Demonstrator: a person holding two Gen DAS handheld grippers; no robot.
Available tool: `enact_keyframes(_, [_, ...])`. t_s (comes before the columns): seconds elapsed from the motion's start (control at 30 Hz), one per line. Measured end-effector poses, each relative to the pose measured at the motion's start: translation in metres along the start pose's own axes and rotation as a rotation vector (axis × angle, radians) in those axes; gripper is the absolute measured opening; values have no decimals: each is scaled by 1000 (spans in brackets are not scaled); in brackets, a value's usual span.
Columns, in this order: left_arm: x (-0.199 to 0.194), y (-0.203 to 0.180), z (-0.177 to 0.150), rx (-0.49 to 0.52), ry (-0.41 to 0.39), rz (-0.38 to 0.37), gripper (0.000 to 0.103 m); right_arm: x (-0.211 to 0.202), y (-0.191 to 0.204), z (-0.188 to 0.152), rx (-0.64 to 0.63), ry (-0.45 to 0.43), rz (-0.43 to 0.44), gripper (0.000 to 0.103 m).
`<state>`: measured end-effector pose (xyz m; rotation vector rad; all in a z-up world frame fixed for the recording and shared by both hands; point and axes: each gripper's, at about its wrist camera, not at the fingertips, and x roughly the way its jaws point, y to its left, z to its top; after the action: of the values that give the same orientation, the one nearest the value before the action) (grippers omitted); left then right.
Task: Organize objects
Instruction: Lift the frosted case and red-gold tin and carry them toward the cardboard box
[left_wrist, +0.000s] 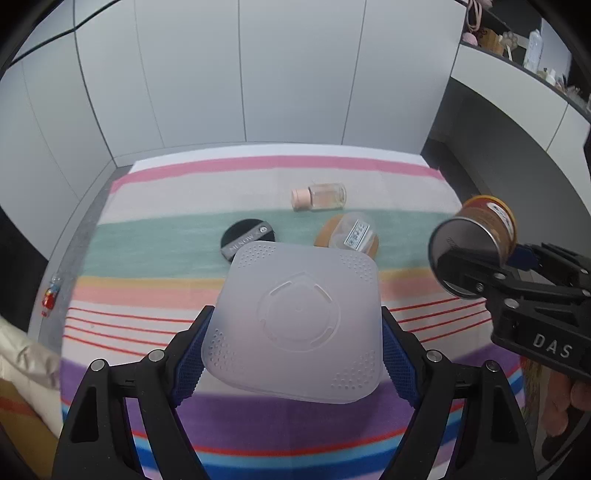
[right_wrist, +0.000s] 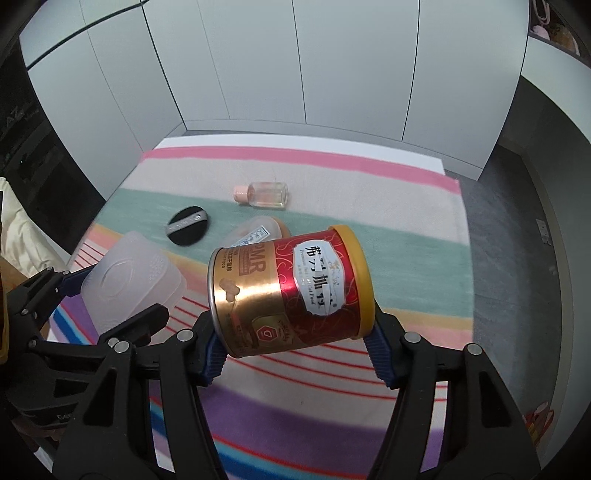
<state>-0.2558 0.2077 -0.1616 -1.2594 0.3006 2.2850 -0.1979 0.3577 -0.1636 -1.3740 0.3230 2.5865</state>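
While your left gripper (left_wrist: 291, 354) pinches a frosted plastic box (left_wrist: 295, 321) between its jaws, your right gripper (right_wrist: 295, 354) has its jaws pressed on the two ends of a red and gold can (right_wrist: 291, 291), both lifted off the striped cloth (left_wrist: 147, 243). On the cloth's green stripe lie a black powder puff (left_wrist: 247, 236) and, just right of it, a small clear tub (left_wrist: 347, 232). A clear bottle (left_wrist: 319, 197) with a pink cap lies nearer the far edge.

Left claw (left_wrist: 291, 354) pitched steeply downward, blue pads pressed on a load. Right claw (right_wrist: 295, 350) likewise pitched down, gripping; a hand (left_wrist: 569, 402) holds it.
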Motion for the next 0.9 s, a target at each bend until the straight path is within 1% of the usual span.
enact_keyframes(0.1, [-16,0,0,-4,-9,-3,84,-18,0,-1,16,-6,3,65])
enact_keyframes(0.17, [-29,-1,0,-10,-19,11,84,-29,3,-3,18,-8,2,65])
enact_keyframes(0.3, [-52,2,-1,-45,-19,13,84,-54,8,-4,21,-26,2,65])
enact_keyframes(0.43, [-73,2,-4,-63,-29,42,84,-84,13,-2,4,-62,-7,65])
enact_keyframes(0.57, [-94,-3,-9,-60,-43,60,84,-107,17,-5,8,-67,-12,65])
enact_keyframes(0.77, [-127,-9,-15,-74,-60,28,84,-135,22,-18,-2,-52,-39,65])
enact_keyframes(0.9, [-152,-13,-24,-86,-74,16,84,-149,23,-27,6,-36,-33,65])
